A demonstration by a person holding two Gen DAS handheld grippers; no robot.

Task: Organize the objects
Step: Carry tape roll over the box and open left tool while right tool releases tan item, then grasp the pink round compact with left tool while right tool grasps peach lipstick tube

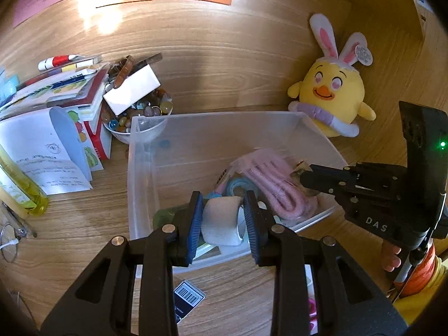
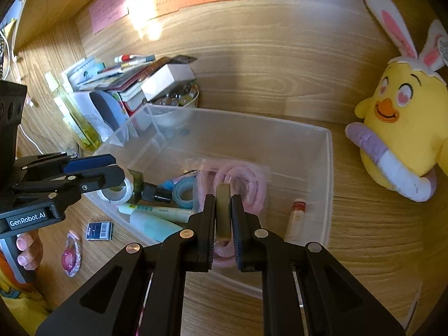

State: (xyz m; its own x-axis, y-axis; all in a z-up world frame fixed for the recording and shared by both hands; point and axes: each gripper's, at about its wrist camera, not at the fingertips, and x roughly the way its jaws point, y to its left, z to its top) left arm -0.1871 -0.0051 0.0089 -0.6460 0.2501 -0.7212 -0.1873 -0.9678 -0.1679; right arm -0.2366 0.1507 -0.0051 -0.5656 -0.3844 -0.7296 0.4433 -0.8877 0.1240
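A clear plastic bin (image 1: 140,168) (image 2: 327,168) stands on the wooden desk. It holds a pink rope (image 1: 275,187) (image 2: 252,184), a blue tape roll (image 2: 184,193), tubes and a dark bottle. My left gripper (image 1: 224,218) (image 2: 117,179) is shut on a white tape roll (image 1: 224,224) (image 2: 116,193), held over the bin's near-left edge. My right gripper (image 2: 223,218) (image 1: 305,177) is shut on a thin flat olive-gold piece (image 2: 223,212) above the pink rope inside the bin.
A yellow chick plush (image 1: 330,95) (image 2: 403,128) sits right of the bin. Books, a white box and a bowl of marbles (image 1: 137,117) stand to the left, with a yellow bottle (image 1: 16,187). A barcode card (image 1: 187,299) and a pink item (image 2: 71,254) lie in front.
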